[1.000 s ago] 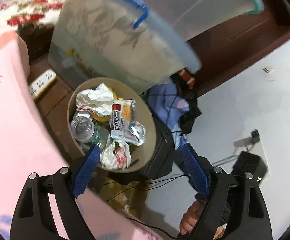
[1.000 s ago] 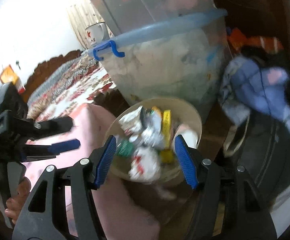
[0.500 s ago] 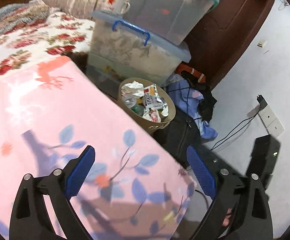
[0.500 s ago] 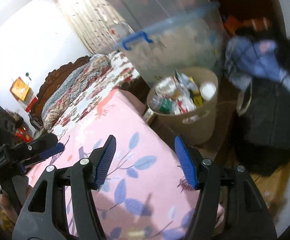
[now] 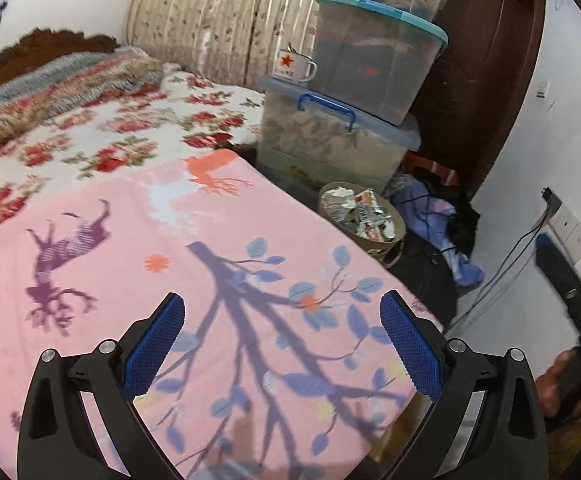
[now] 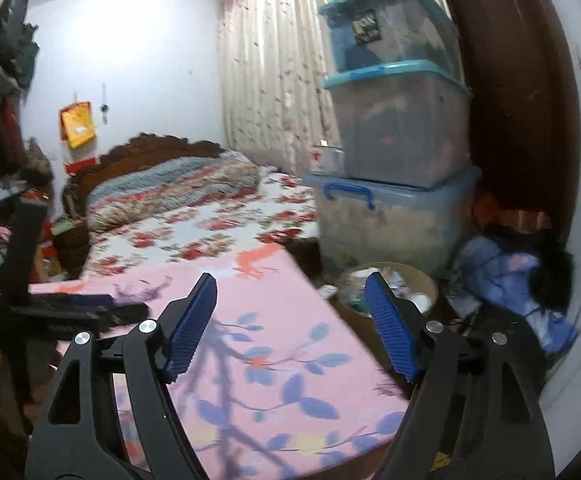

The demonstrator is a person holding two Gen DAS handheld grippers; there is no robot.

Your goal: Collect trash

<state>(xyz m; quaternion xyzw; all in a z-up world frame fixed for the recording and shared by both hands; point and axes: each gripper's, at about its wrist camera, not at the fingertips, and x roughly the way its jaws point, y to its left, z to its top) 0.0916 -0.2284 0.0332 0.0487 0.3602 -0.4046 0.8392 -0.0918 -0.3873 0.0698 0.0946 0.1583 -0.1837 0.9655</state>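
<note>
both claws point(image 5: 280, 344) point(image 6: 290, 324) empty, opening

The trash bin point(image 6: 426, 286) at lower right of the right wrist view was half hidden behind a blue gripper pad point(image 6: 390, 334), its contents too blurred to identify. At the left edge of that view the left gripper point(image 6: 70, 308) was smeared dark and cut off by the frame, its jaws unreadable there. In the left wrist view the right gripper point(image 5: 566, 280) was a blurred shape at the right edge, and the bin's wrappers point(image 5: 364, 214) were too small to read.
</note>
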